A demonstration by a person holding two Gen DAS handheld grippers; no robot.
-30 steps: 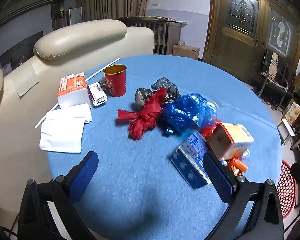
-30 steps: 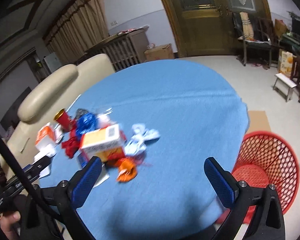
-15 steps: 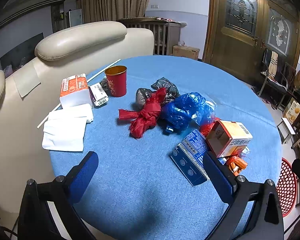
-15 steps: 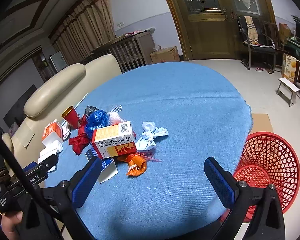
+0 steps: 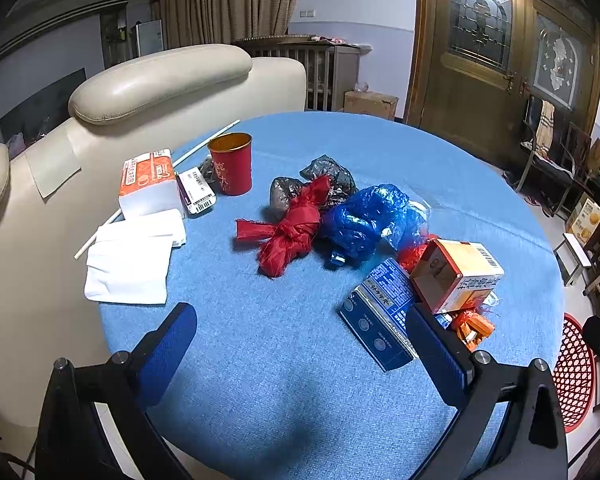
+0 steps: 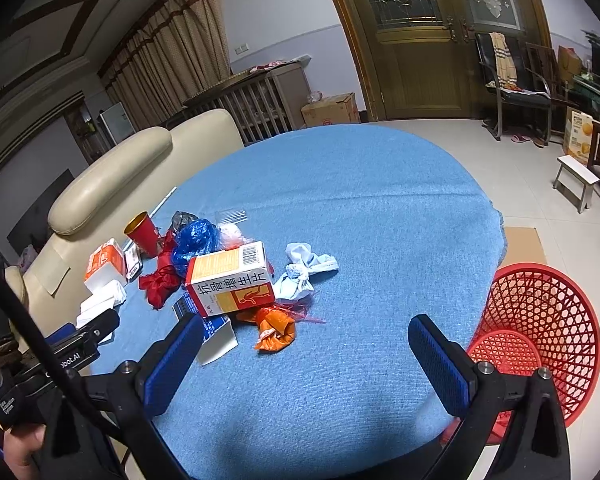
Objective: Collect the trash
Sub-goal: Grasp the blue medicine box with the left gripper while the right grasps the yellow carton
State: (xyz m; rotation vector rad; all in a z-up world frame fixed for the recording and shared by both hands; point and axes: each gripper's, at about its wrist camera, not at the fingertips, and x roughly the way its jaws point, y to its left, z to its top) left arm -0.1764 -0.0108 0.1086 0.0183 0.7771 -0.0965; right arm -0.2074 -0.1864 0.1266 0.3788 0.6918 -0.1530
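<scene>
Left claw (image 5: 300, 344) and right claw (image 6: 304, 356) are shown nearest the cameras, each spread wide with nothing between the blue pads, held above the near edge of the blue tabletop (image 6: 380, 208). Compared with a second ago, motion blur is gone from both views and the litter is seen slightly nearer and sharper; the claws are judged to have settled after a small approach, and no item has been lifted. Collection is therefore judged not yet begun.

In the right view, the orange wrapper (image 6: 274, 328) is seen closest, at 11 o'clock of the claw, touching the printed carton (image 6: 230, 280) beyond it. A flat blue box (image 6: 216, 322) is partly hidden under the carton at its 7 o'clock. A pale blue cloth knot (image 6: 304, 270) lies just beside the carton at 3 o'clock. Farther, at 10 o'clock, the red knotted bag (image 5: 292, 232), blue bag (image 5: 364, 220) and grey bag (image 5: 324, 180) are bunched in contact. Beyond these, at the far left rim, the red cup (image 5: 232, 162), tissue pack (image 5: 148, 182), white napkins (image 5: 132, 256) and a white stick (image 5: 204, 142) are seen; whether these count as trash cannot be told.

The red basket (image 6: 540, 320) stands on the floor at 3 o'clock of the right claw, beside the tabletop edge, and appears empty. The wrapper is judged the likeliest first pick for the right claw.
</scene>
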